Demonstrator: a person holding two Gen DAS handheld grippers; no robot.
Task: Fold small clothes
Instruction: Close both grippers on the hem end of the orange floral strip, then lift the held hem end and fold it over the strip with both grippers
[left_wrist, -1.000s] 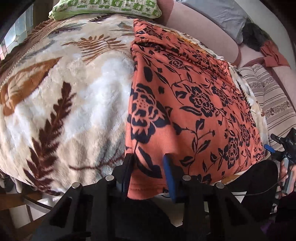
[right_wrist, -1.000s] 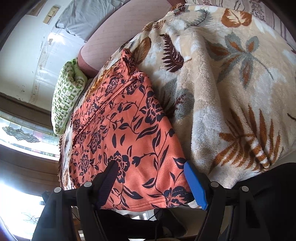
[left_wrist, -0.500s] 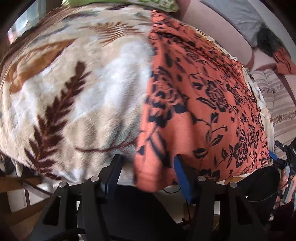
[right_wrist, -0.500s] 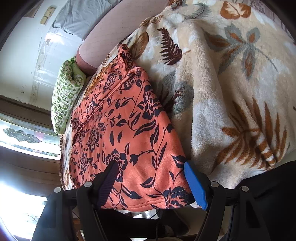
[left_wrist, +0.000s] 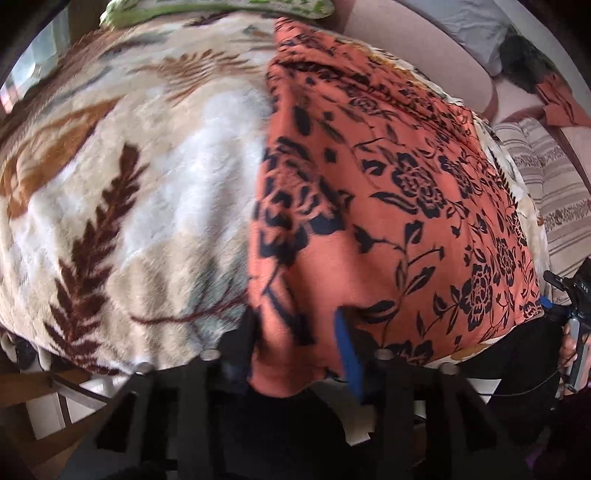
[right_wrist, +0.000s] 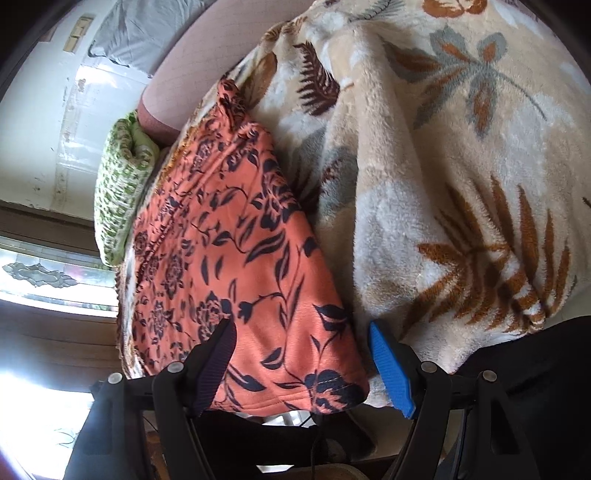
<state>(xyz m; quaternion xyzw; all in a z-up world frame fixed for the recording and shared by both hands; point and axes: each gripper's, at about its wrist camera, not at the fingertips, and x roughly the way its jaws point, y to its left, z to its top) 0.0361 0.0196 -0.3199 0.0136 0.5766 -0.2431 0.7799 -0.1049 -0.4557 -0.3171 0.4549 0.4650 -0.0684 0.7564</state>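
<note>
Fabric filled both views: an orange floral garment (left_wrist: 388, 206) lay spread flat on a plush leaf-print blanket (left_wrist: 155, 192), its near hem hanging just over the blanket's edge toward both tools. No container showed anywhere, only the bedding, with a green patterned pillow (right_wrist: 118, 192) at the far end beyond the garment.

The left gripper (left_wrist: 297, 332) had the garment's near left corner between its fingers; its jaws had just been closing after a brief widening. The picture was blurred there, so whether the pads pressed the cloth could not be told. Compared with a second ago, when the fingers stood close around that corner, the gap was wider and the corner sagged lower between them.

The right gripper (right_wrist: 301, 354) stood released, jaws wide, with the garment's near right corner between them: the dark finger (right_wrist: 218, 365) lay on the cloth, while the blue finger (right_wrist: 389, 365) sat just beside the hem against the blanket. That arrangement matched the earlier pictures.
</note>
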